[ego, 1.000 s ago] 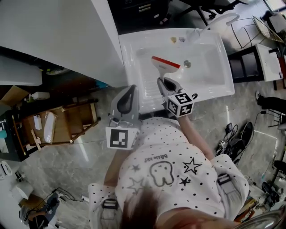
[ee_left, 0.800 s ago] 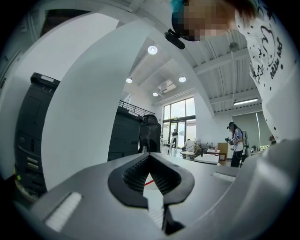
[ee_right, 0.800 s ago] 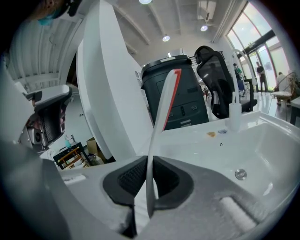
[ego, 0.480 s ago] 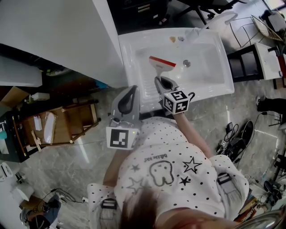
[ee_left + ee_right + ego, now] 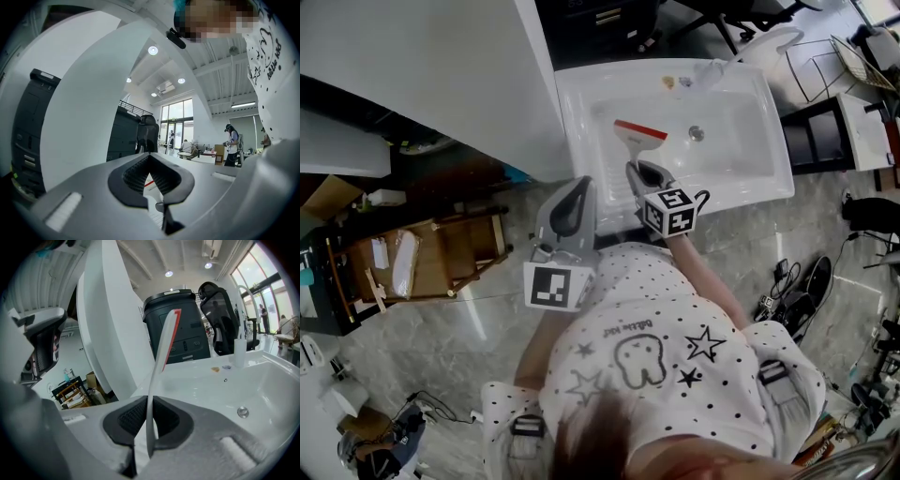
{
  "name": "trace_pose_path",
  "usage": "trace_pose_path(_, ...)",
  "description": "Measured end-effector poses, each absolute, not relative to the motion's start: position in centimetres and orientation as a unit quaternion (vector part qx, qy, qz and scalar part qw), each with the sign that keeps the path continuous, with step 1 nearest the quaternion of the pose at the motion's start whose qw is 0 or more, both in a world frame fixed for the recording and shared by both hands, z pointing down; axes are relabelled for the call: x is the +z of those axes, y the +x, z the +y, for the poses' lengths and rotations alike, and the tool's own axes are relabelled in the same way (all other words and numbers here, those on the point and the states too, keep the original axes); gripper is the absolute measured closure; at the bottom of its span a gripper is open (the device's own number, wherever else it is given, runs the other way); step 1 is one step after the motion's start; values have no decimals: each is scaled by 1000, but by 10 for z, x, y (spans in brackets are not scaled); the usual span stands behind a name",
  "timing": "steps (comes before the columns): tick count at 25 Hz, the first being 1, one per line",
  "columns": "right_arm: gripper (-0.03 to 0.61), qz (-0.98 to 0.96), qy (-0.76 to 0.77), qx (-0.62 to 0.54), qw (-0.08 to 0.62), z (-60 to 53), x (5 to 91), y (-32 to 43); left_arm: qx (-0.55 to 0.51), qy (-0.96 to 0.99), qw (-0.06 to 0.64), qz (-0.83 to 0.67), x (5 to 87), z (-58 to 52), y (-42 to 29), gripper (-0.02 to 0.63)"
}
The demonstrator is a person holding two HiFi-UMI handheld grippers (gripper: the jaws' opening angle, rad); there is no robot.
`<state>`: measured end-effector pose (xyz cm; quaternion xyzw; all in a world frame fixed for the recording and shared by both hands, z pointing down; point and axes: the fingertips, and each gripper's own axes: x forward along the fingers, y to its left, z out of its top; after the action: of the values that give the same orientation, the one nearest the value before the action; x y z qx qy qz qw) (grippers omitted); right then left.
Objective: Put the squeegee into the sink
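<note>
A squeegee (image 5: 642, 141) with a white body and a red blade edge hangs over the left part of the white sink (image 5: 741, 159), blade end farthest from me. My right gripper (image 5: 639, 172) is shut on its handle, just inside the sink's near rim. In the right gripper view the squeegee (image 5: 161, 348) rises thin and edge-on from between the black pads of the right gripper (image 5: 150, 404). My left gripper (image 5: 572, 199) hovers left of the sink's near corner, outside the basin. In the left gripper view the left gripper (image 5: 150, 157) has its jaws together with nothing between them.
The sink has a drain (image 5: 696, 134) mid-basin and a faucet (image 5: 769, 42) at its far right. A white panel (image 5: 441, 75) stands left of the sink. A wooden rack (image 5: 422, 262) sits on the floor at left, a black stand (image 5: 825, 131) and cables (image 5: 797, 291) at right.
The right gripper and the squeegee have edged slightly left over the basin. The left gripper has stayed where it was.
</note>
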<state>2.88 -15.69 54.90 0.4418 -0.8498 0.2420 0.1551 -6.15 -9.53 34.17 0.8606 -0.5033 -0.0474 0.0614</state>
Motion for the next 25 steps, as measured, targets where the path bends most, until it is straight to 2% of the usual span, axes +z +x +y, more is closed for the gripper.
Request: trace_pose_path(25,552,-847,418,272,186,-173,581,21,-50,838,65,-539,340,-113,-82,618)
